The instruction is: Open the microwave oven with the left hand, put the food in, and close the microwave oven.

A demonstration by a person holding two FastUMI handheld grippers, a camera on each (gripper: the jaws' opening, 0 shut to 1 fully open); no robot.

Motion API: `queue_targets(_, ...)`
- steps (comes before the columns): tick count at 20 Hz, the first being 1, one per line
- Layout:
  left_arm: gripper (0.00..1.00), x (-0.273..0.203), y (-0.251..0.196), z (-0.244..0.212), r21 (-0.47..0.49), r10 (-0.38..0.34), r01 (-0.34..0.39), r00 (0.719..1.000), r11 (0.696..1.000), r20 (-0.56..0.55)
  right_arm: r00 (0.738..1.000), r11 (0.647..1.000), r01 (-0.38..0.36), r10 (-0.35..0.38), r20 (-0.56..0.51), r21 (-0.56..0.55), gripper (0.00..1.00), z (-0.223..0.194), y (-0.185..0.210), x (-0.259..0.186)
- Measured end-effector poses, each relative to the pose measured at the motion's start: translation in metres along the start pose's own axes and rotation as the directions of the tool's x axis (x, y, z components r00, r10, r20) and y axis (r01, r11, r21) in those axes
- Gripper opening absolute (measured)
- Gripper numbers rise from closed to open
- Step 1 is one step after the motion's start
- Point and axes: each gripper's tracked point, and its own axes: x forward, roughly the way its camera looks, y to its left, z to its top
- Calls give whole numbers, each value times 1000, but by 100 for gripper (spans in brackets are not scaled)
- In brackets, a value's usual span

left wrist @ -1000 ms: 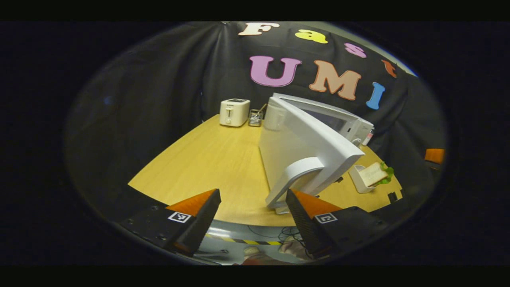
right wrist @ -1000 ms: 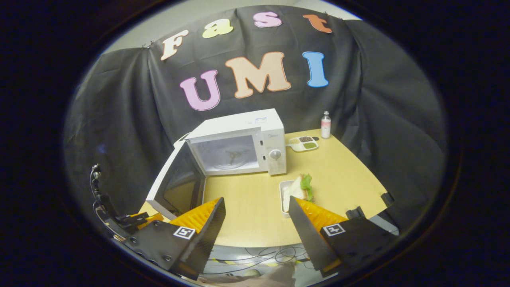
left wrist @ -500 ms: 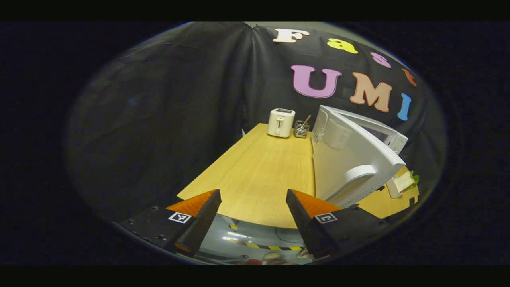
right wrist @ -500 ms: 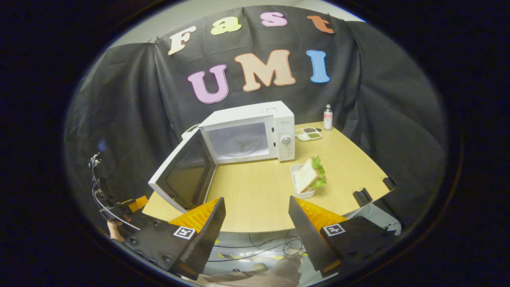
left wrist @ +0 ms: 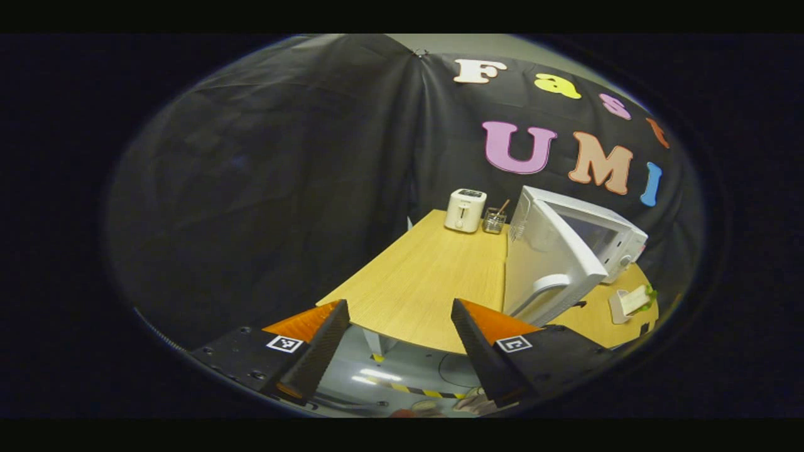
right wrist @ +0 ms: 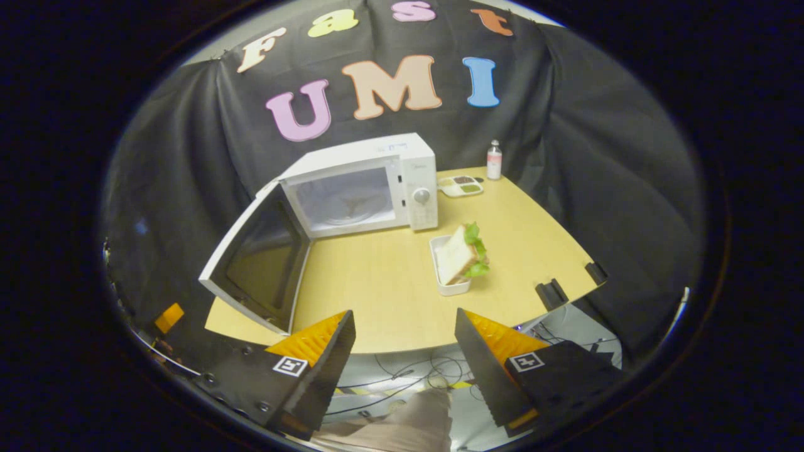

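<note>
A white microwave [right wrist: 377, 164] stands at the back of a wooden table [right wrist: 389, 295], its door [right wrist: 257, 260] swung wide to the left and its cavity bare. A sandwich with lettuce [right wrist: 461, 254] leans in a small white tray [right wrist: 447, 285] right of the door. My right gripper [right wrist: 402, 358] hovers open off the table's near edge, holding nothing. In the left gripper view the door [left wrist: 543, 263] with its curved handle [left wrist: 543, 287] stands to the right, and the sandwich [left wrist: 634, 298] lies beyond it. My left gripper [left wrist: 399, 342] is open, off the table's corner, apart from the handle.
A white toaster [left wrist: 465, 210] and a wire holder [left wrist: 494, 221] stand at the table's far left end. A small bottle [right wrist: 494, 160] and a divided dish [right wrist: 460, 185] sit right of the microwave. Black clamps [right wrist: 553, 292] grip the table's right edge. Cables lie on the floor below.
My left gripper has drawn back and away from the door handle, so the table looks farther off. My right gripper has pulled back and risen; the sandwich now sits farther ahead of its fingers.
</note>
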Motion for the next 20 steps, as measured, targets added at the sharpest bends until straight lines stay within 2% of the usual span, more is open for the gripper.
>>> queue_targets(1,95,-4,-11,1,0,-12,12,1000,1000,2,999,1000,-3,3,-33,3,99,0,-4,9)
queue_targets(2,92,-6,-19,4,6,-14,14,1000,1000,3,998,1000,-4,5,-65,6,100,-1,-7,17)
queue_targets(3,96,-7,-25,9,14,-14,14,1000,1000,8,996,1000,-3,3,-89,7,96,2,-13,24)
queue_targets(4,95,-8,-31,14,20,-11,11,1000,1000,18,994,1000,2,-1,-108,5,93,5,-21,33)
queue_targets(7,95,-9,-43,32,33,20,-22,999,999,47,986,1000,24,-26,-165,-14,93,20,-49,63)
queue_targets(8,95,-9,-47,34,33,38,-39,998,999,48,982,999,26,-30,-184,-22,100,25,-57,74)
queue_targets(9,95,-9,-52,34,27,50,-51,998,998,45,979,999,25,-31,-201,-30,93,32,-65,84)
queue_targets(10,92,-10,-58,32,15,63,-64,997,998,38,976,999,24,-31,-216,-35,93,38,-73,96)
queue_targets(11,92,-9,-63,29,-4,84,-84,996,996,27,971,999,27,-35,-237,-37,100,44,-81,107)
queue_targets(12,92,-10,-66,27,-29,108,-107,994,994,18,966,999,32,-39,-256,-32,93,49,-90,119)
queue_targets(13,96,-10,-69,24,-53,140,-139,990,989,10,962,999,28,-33,-270,-25,93,56,-96,131)
queue_targets(14,96,-12,-69,26,-72,186,-184,982,980,22,958,1000,17,-21,-286,-15,100,62,-98,145)
queue_targets(15,96,-12,-66,27,-82,228,-225,973,971,34,953,1000,5,-5,-303,-3,100,66,-102,156)
queue_targets(16,96,-13,-66,26,-85,265,-261,963,962,39,945,1000,-7,10,-327,12,93,68,-105,168)
queue_targets(17,96,-15,-65,25,-85,297,-293,954,952,39,935,999,-20,30,-354,31,93,68,-107,180)
queue_targets(18,96,-17,-66,20,-84,325,-322,945,943,32,923,998,-33,50,-383,52,99,66,-107,192)
queue_targets(19,96,-18,-67,13,-88,353,-351,935,932,17,907,997,-44,69,-415,70,90,63,-108,200)
queue_targets(20,92,-19,-69,8,-98,375,-373,927,923,4,892,995,-55,85,-444,81,96,60,-110,209)
